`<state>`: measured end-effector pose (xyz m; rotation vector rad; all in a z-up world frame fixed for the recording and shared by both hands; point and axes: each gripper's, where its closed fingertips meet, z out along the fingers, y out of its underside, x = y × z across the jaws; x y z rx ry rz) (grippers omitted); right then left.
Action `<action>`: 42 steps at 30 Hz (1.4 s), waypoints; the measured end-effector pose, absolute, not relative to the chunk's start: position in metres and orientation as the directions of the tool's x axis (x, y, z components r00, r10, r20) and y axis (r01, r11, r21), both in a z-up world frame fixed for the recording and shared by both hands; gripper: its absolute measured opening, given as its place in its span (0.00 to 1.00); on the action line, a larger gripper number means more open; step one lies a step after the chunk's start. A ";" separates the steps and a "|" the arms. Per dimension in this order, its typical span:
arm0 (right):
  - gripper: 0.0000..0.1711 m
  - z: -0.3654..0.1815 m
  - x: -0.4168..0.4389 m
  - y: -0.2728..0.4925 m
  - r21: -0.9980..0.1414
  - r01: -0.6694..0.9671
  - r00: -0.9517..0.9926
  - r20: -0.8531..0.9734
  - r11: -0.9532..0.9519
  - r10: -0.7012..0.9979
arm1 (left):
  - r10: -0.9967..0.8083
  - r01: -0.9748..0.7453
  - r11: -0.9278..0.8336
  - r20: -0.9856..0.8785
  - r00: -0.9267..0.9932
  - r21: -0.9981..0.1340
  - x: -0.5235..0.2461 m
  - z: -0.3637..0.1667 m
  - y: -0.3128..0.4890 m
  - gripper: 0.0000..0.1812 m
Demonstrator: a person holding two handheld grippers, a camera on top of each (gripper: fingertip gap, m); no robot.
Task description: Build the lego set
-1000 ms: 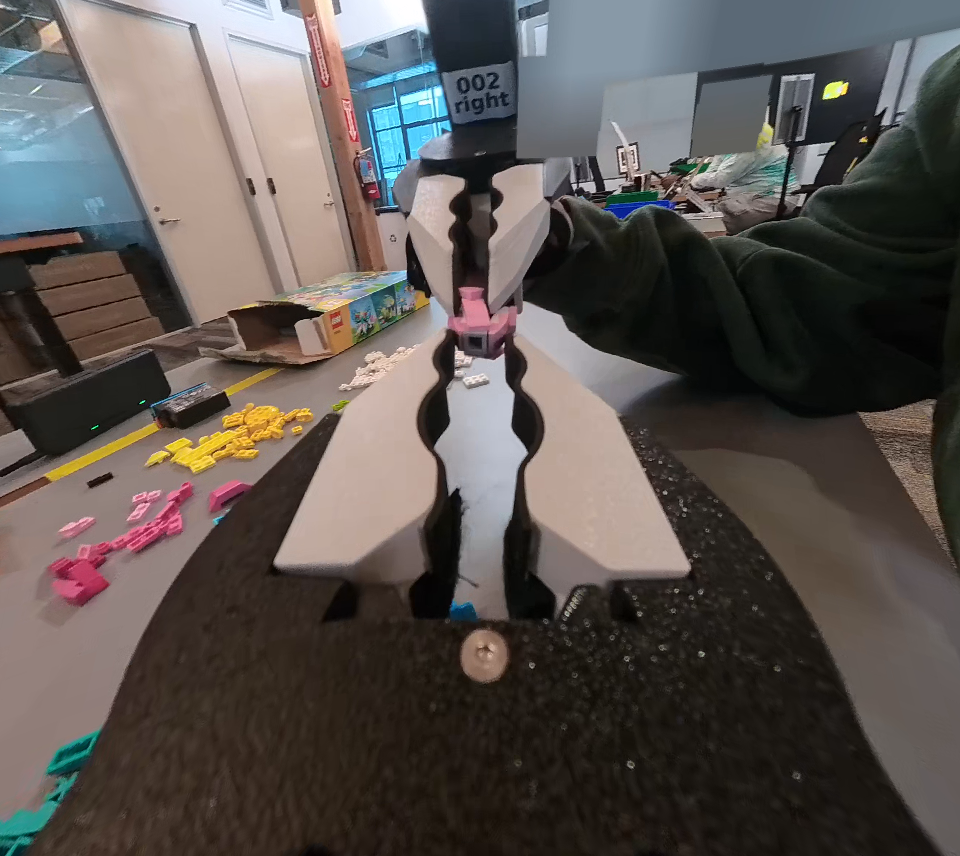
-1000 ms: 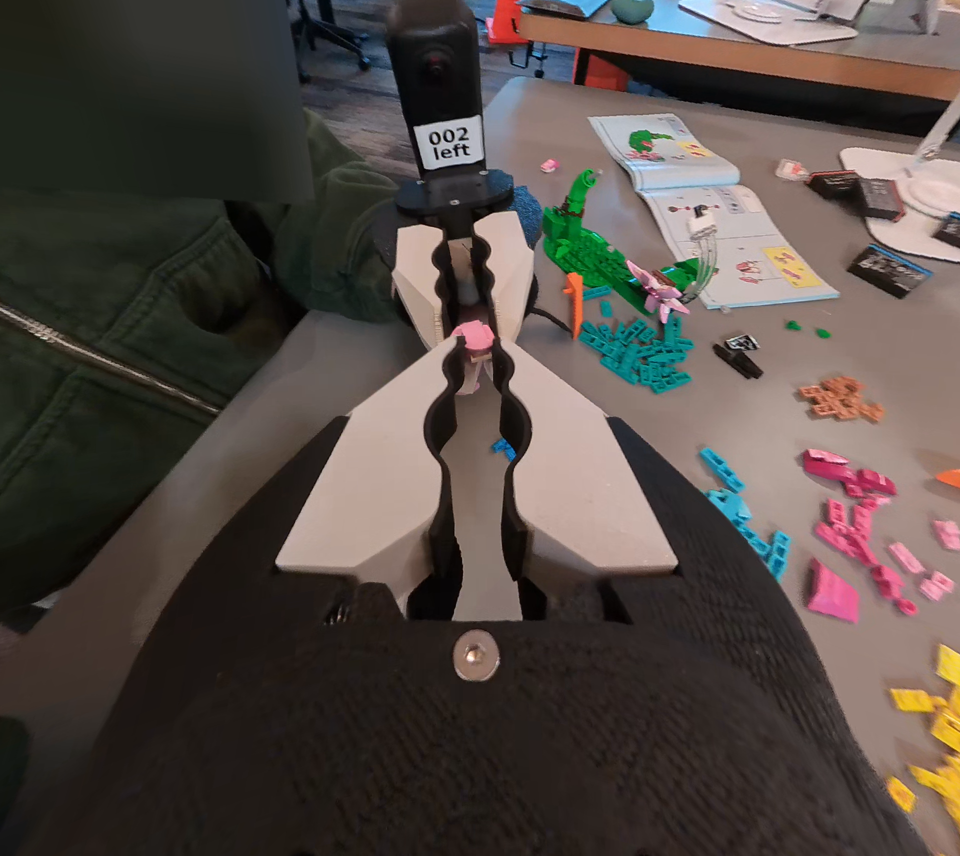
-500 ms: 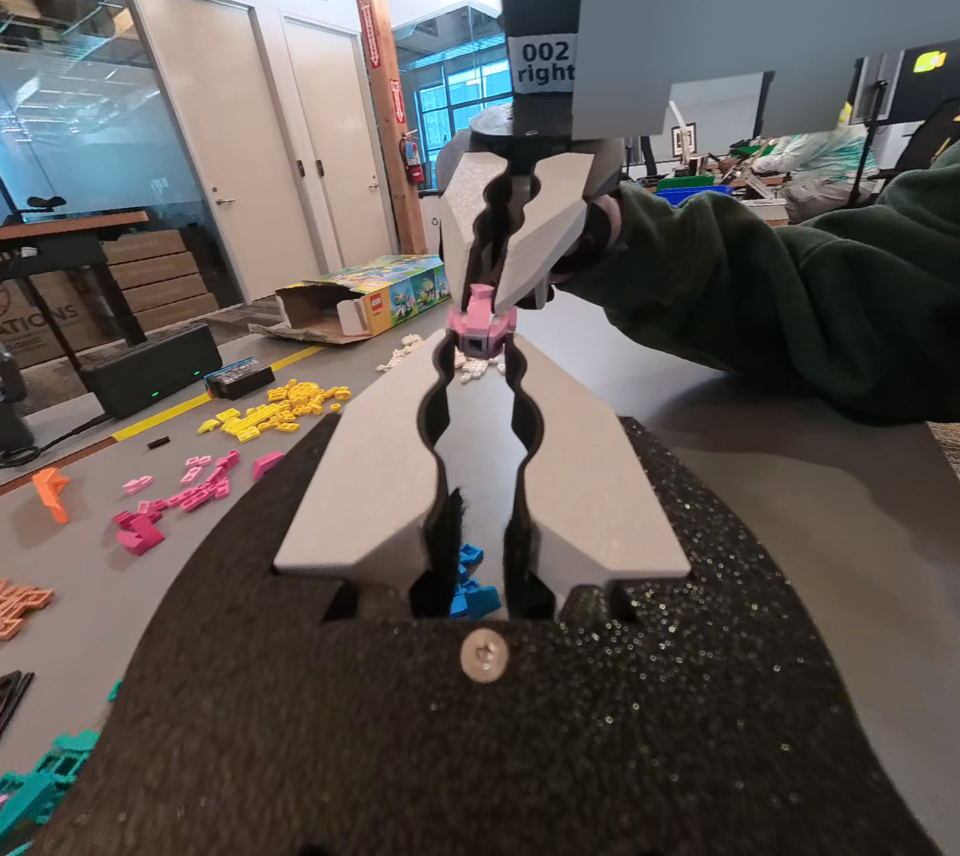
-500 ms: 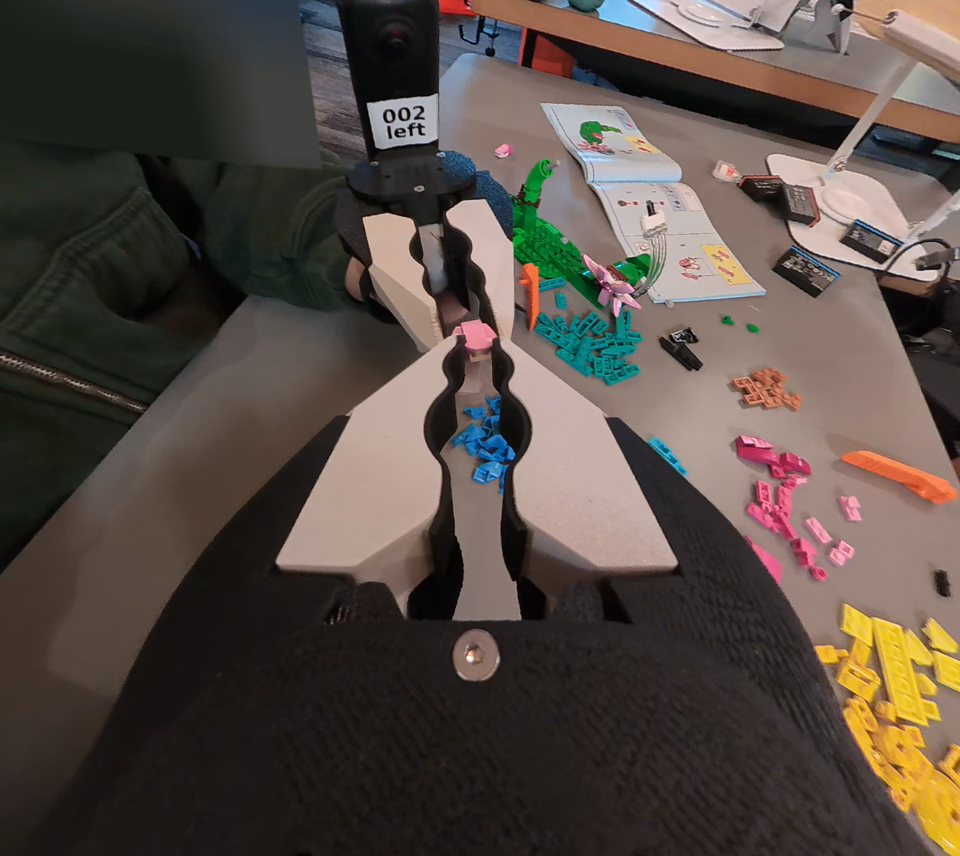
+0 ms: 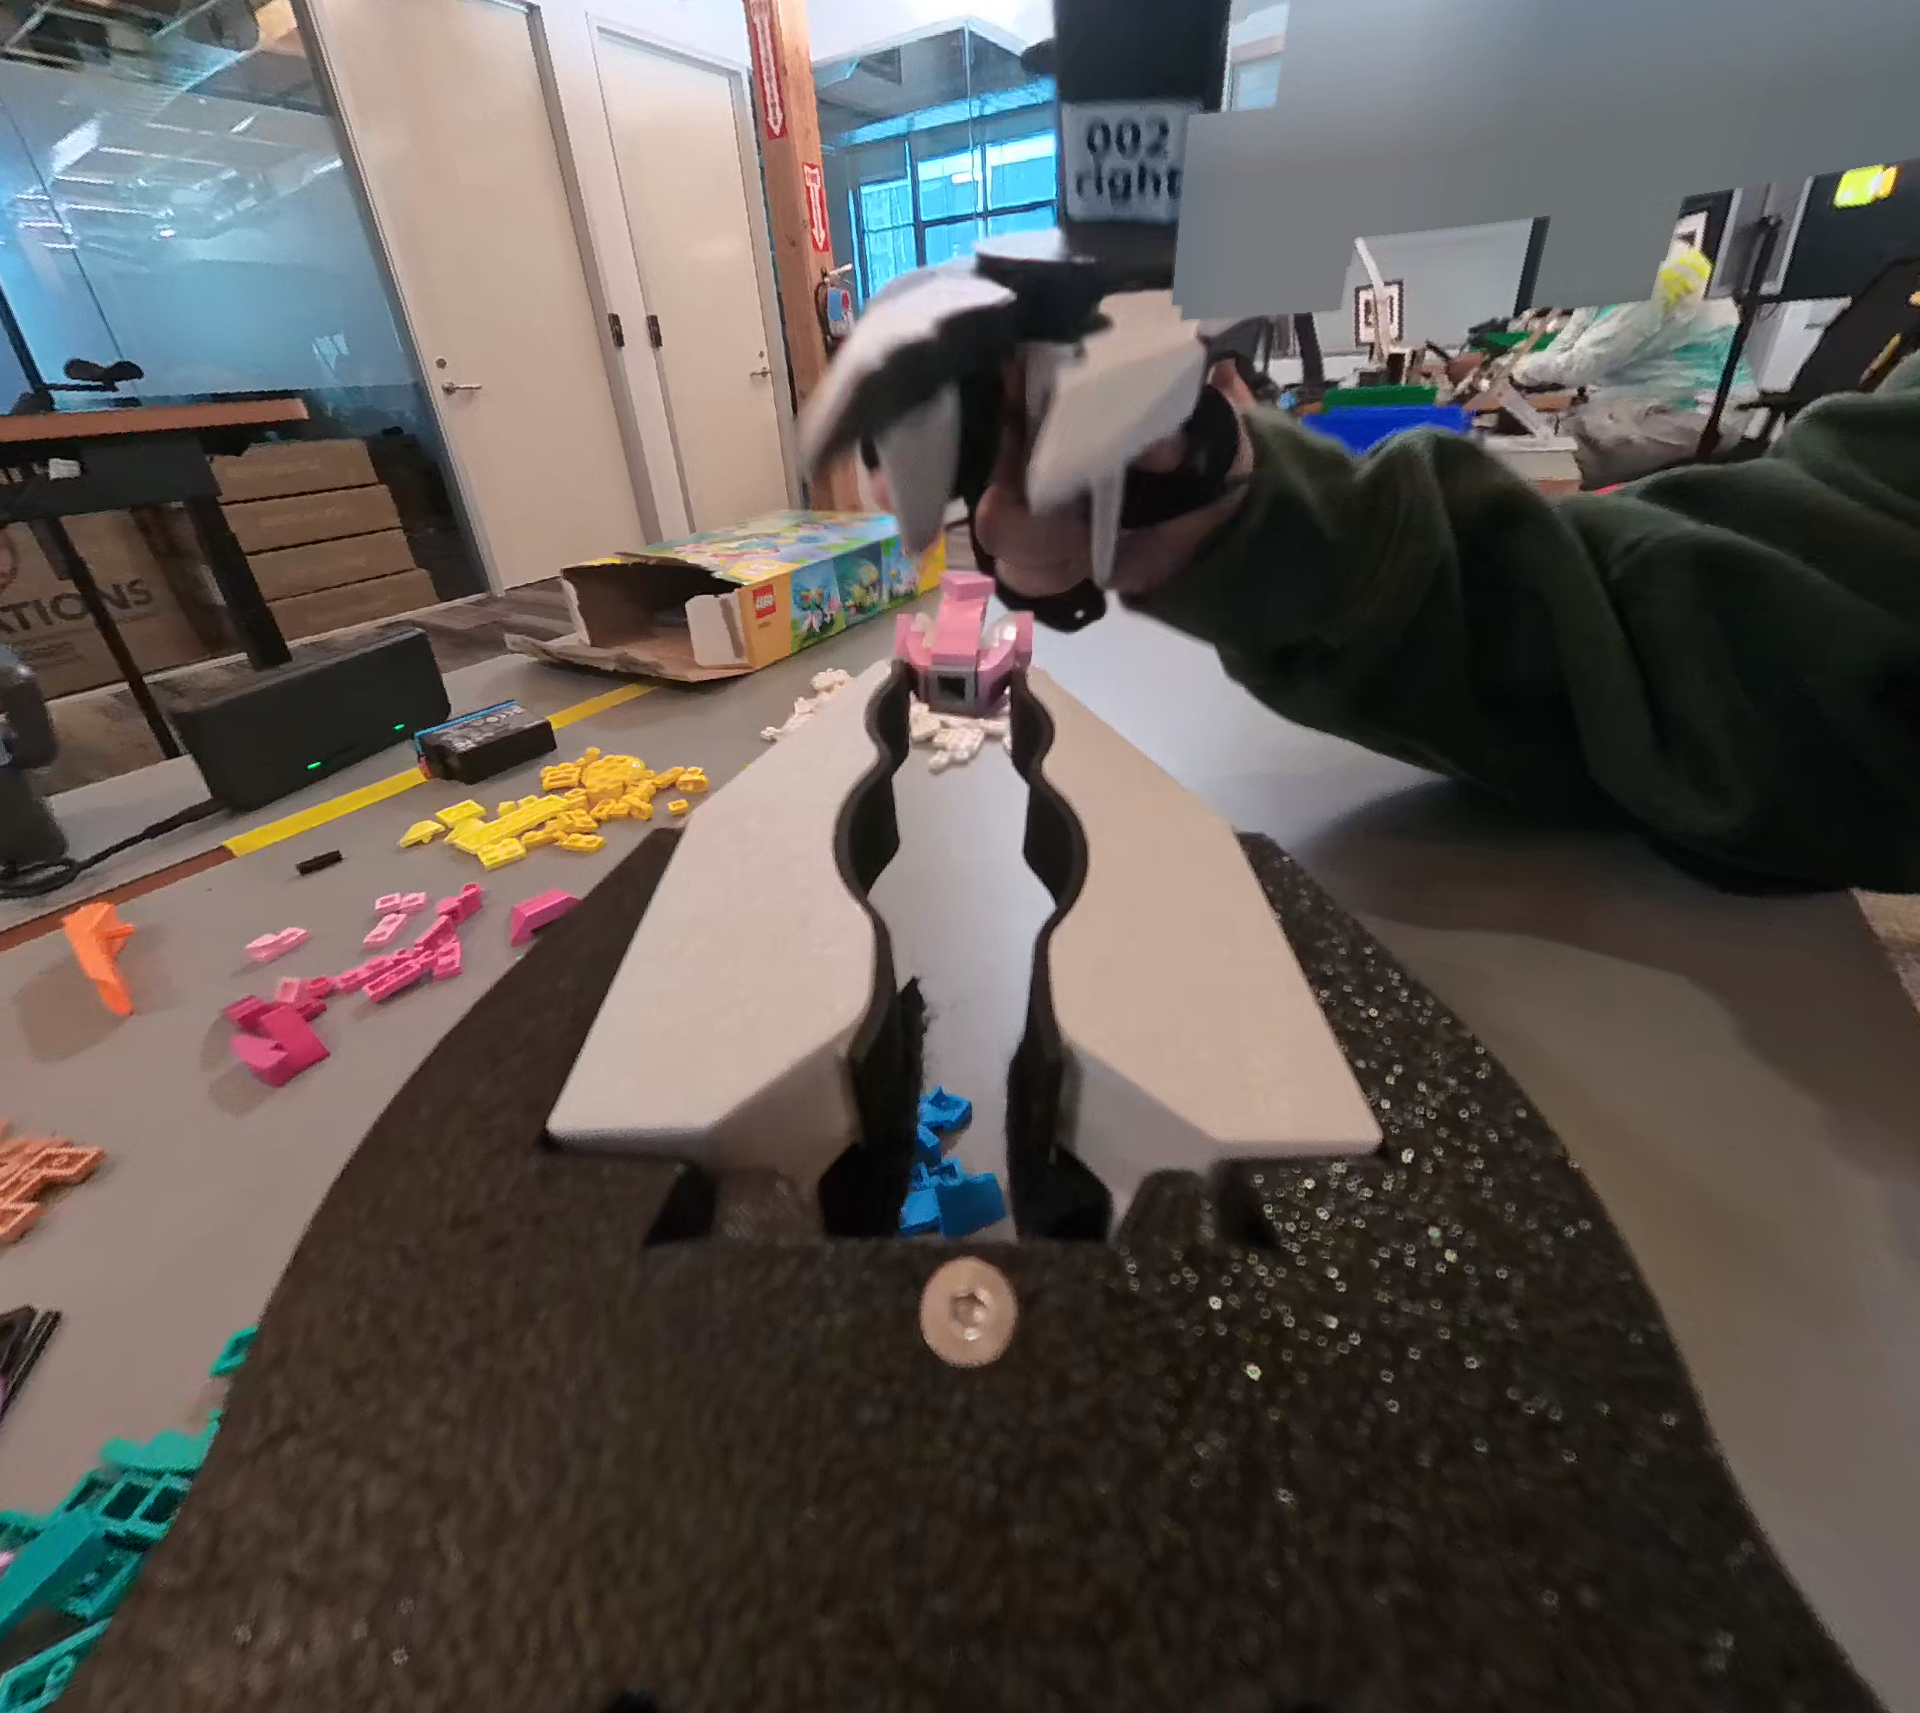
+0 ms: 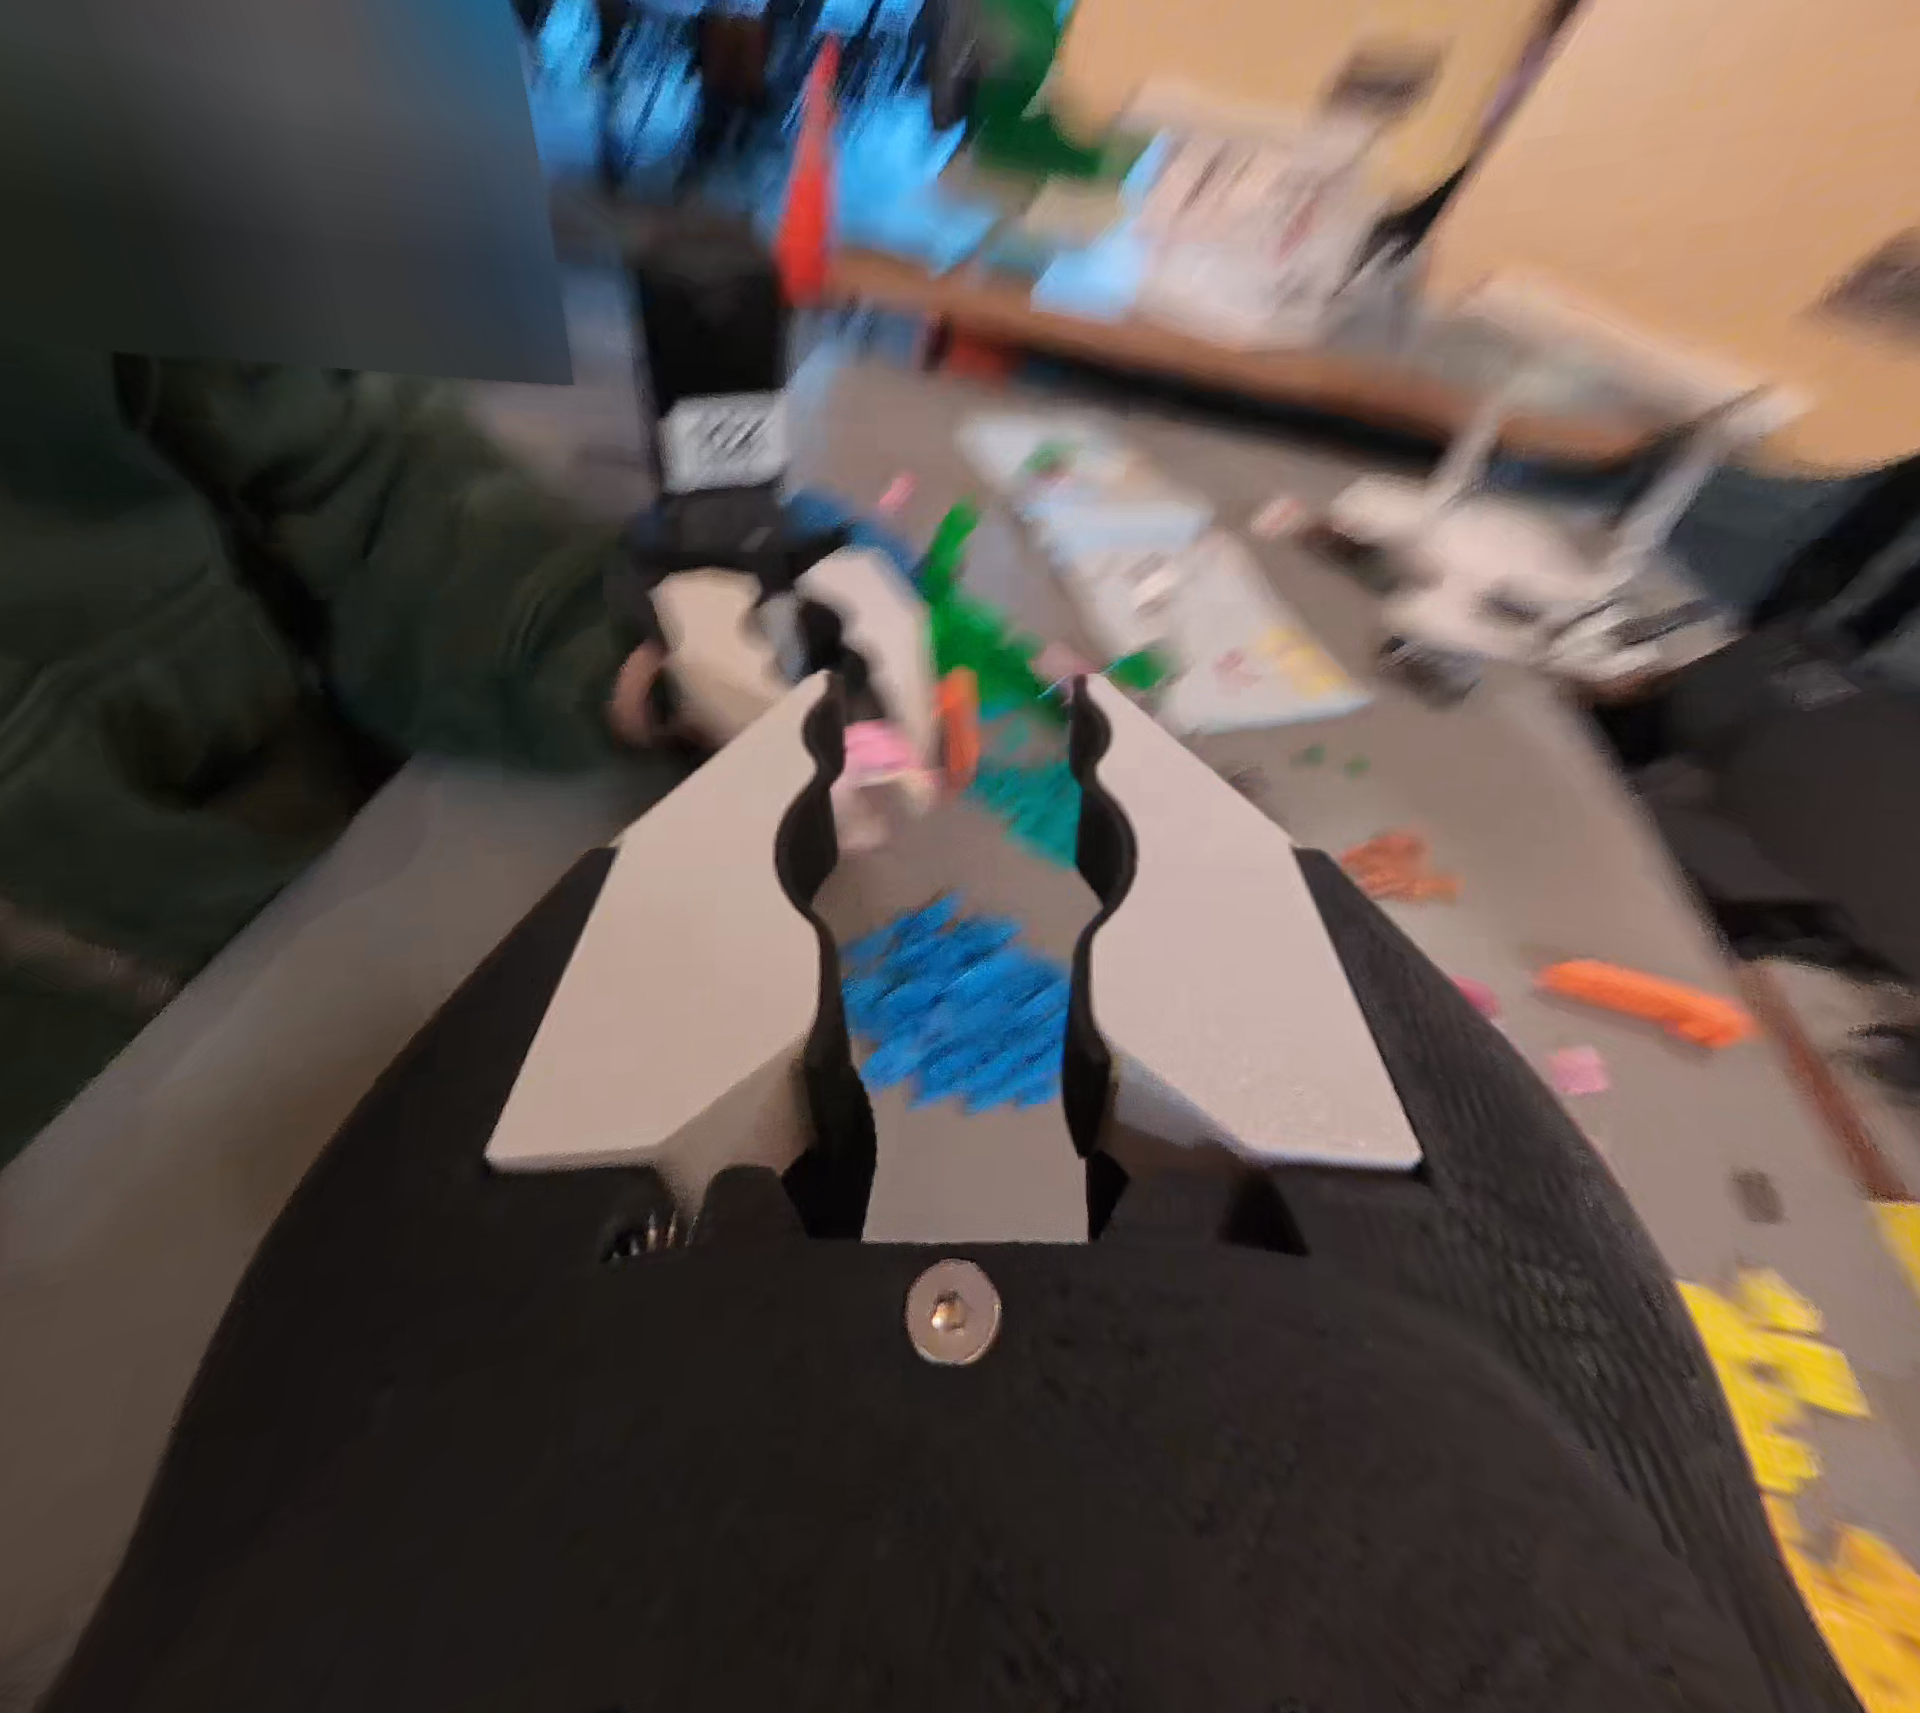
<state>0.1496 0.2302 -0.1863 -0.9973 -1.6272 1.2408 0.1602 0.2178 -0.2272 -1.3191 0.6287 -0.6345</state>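
My left gripper point(image 5: 958, 689) is shut on a small pink lego assembly point(image 5: 961, 653) with a grey middle, held above the grey table point(image 5: 1558, 988). My right gripper point(image 6: 948, 695) is open and empty; in the left wrist view it point(image 5: 1003, 536) hangs blurred just above and behind the assembly, apart from it. In the blurred right wrist view the pink assembly point(image 6: 873, 754) sits in the left gripper's tips, just left of and beyond my open fingers. A green lego build point(image 6: 977, 624) stands farther back.
Loose piles lie on the table: yellow point(image 5: 561, 816), pink point(image 5: 353, 977), teal point(image 5: 94, 1549), blue point(image 6: 951, 1003), white point(image 5: 956, 733), an orange piece point(image 5: 99, 946). An open lego box point(image 5: 748, 603) lies at the far edge. An instruction booklet point(image 6: 1143, 572) lies beyond the green build.
My right gripper has let go of the pink assembly, opened and pulled up and back, moving fast. The left gripper still holds the assembly.
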 end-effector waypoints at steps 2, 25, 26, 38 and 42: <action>0.26 -0.167 0.153 0.255 -0.980 -0.068 -0.188 0.197 0.187 0.962 | -0.721 0.078 0.140 -0.048 0.692 -0.987 0.156 -0.225 0.219 0.09; 0.20 -0.225 0.156 0.304 -0.861 -0.069 0.276 0.469 0.504 0.839 | -0.492 0.019 0.268 -0.120 0.862 -0.963 0.107 -0.207 0.224 0.09; 0.20 -0.224 0.157 0.304 -0.864 -0.076 0.275 0.462 0.498 0.843 | -0.482 0.017 0.276 -0.123 0.867 -0.961 0.105 -0.207 0.223 0.09; 0.19 -0.227 0.157 0.306 -0.881 -0.082 0.269 0.431 0.466 0.862 | -0.442 -0.027 0.368 -0.200 0.875 -0.930 0.099 -0.196 0.214 0.09; 0.19 -0.231 0.156 0.309 -0.890 -0.072 0.264 0.418 0.450 0.869 | -0.396 -0.079 0.354 -0.226 0.890 -0.932 0.091 -0.199 0.213 0.09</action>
